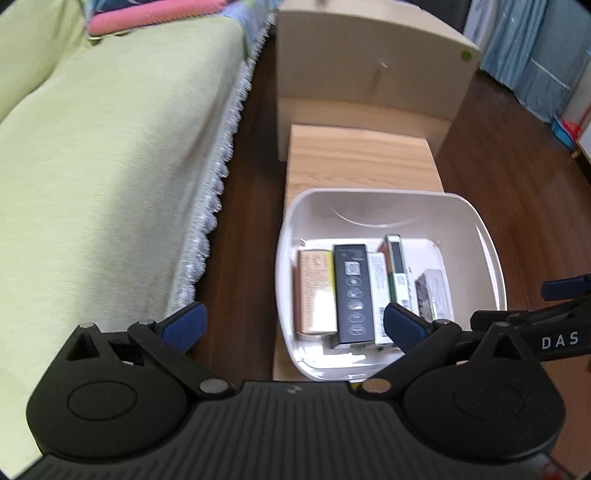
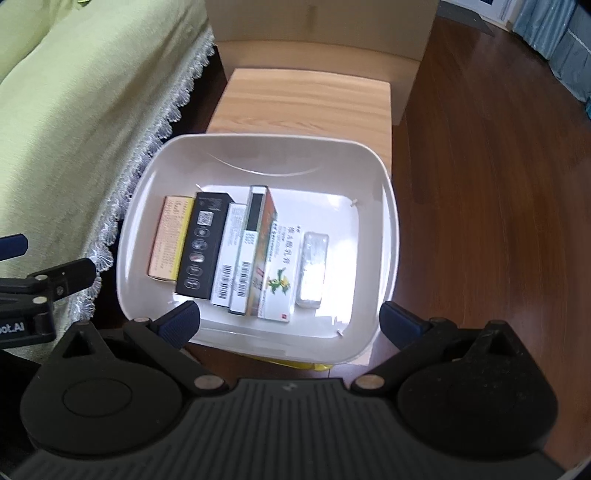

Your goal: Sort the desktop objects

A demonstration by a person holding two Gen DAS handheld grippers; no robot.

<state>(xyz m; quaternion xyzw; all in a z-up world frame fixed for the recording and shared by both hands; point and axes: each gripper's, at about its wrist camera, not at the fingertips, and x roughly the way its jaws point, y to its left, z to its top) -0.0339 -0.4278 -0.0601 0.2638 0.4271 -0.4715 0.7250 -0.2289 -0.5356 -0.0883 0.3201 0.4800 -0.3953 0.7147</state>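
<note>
A white plastic bin (image 1: 487, 251) (image 2: 389, 229) sits on a small wooden table (image 1: 354, 158) (image 2: 306, 99). Several small boxes lie side by side inside it: a tan box (image 2: 170, 236), a black box (image 1: 352, 291) (image 2: 203, 243), white boxes with barcodes (image 2: 240, 258), a white box with a green figure (image 2: 279, 269) and a silvery packet (image 2: 314, 266). My left gripper (image 1: 295, 328) hovers open above the bin's near left edge, holding nothing. My right gripper (image 2: 290, 321) hangs open over the bin's near rim, also holding nothing. Each gripper shows at the other view's edge.
A bed with a light green cover and lace fringe (image 1: 110, 155) (image 2: 74, 110) runs along the left. A beige cabinet (image 1: 369, 70) (image 2: 317, 33) stands behind the table. Dark wooden floor (image 2: 498, 184) spreads to the right. Something yellow (image 2: 314, 365) peeks from under the bin.
</note>
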